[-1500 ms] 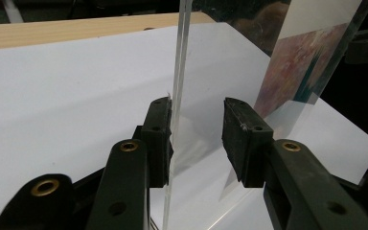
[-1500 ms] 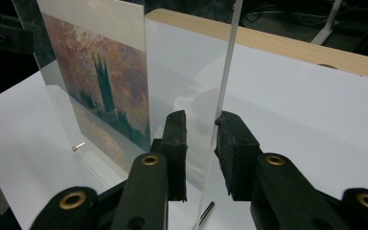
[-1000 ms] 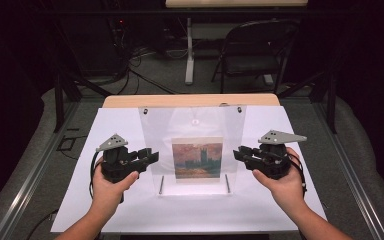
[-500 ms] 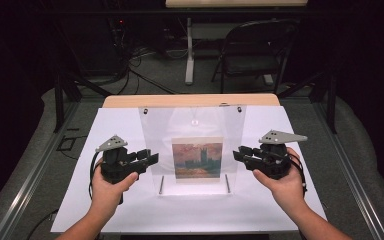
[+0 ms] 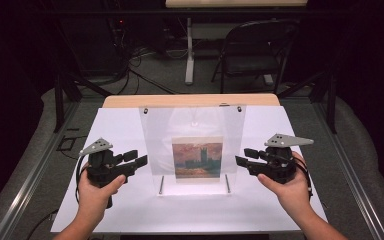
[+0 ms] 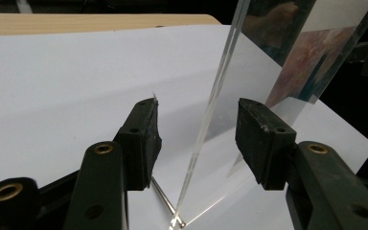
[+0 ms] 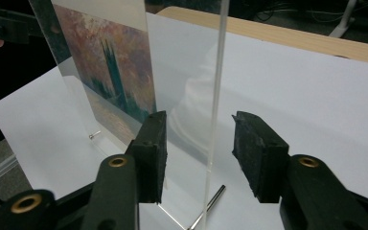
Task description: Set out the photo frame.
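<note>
Both sets of jaws just opened wider vs. earlier; left hand-held gripper point(image 5: 141, 159) & right hand-held gripper point(image 5: 243, 156) now spread, pads off the clear picture stand point(image 5: 192, 125); stand upright mid worktop point(image 5: 120, 130), edges between jaws, painting card point(image 5: 197, 159) inside.

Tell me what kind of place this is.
Probably a lab or studio set up for recording: a white-covered table with a clear acrylic picture stand on it sits among black curtains, with loose cables on the carpet and a folding chair behind.
</note>
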`<act>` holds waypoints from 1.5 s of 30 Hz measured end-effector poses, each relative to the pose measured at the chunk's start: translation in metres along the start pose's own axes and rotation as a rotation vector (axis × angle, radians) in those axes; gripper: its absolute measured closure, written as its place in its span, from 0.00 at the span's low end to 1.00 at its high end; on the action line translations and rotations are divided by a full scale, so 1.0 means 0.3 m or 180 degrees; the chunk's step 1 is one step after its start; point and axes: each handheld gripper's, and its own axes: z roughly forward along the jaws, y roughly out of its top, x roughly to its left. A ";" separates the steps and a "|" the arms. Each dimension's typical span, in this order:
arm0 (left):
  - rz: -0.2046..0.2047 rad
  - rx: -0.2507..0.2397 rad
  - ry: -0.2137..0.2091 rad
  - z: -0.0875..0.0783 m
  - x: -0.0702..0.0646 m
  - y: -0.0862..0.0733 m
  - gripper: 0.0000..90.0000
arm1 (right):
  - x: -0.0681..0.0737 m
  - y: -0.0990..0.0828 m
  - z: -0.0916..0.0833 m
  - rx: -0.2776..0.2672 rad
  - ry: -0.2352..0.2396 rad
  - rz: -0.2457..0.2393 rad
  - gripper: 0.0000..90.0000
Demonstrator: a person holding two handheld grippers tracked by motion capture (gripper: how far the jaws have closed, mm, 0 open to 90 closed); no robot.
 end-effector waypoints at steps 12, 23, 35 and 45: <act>0.0012 -0.0075 0.0290 -0.020 0.053 -0.102 0.53 | -0.026 -0.107 -0.024 -0.0151 -0.0220 0.0102 0.50; 0.0052 0.0005 0.0551 0.083 0.100 -0.255 0.48 | -0.057 -0.305 0.035 -0.0063 -0.0543 0.0189 0.49; 0.0018 0.0043 0.0637 0.117 0.139 -0.311 0.48 | -0.060 -0.366 0.094 0.0038 -0.0666 -0.0004 0.49; 0.0108 0.0116 0.0628 0.133 0.129 -0.321 0.48 | -0.090 -0.386 0.105 0.0096 -0.0623 0.0168 0.50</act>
